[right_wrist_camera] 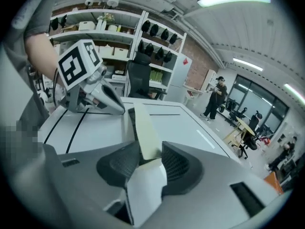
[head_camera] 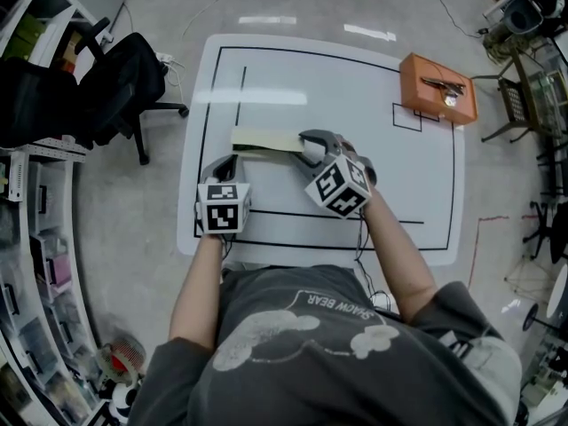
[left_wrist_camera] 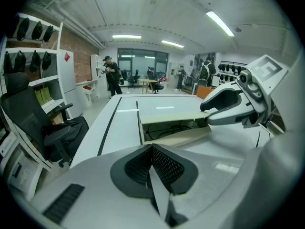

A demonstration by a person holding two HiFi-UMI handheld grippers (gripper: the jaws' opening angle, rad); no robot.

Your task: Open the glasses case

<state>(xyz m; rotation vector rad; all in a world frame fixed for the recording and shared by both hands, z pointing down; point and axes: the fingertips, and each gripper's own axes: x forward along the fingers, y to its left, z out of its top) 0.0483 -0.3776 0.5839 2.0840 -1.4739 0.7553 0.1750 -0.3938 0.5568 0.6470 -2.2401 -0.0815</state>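
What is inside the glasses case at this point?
Through the gap under the raised lid, dark curved lines like spectacle frames show inside the glasses case. The lid, clamped by the right gripper, covers the rest.

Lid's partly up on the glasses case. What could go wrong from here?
1. The right tongs pinch only the edge of the lid; it may slip free and drop shut.
2. The left tongs are shut and short of the glasses case, so nothing pins the base; it may drag or tip.
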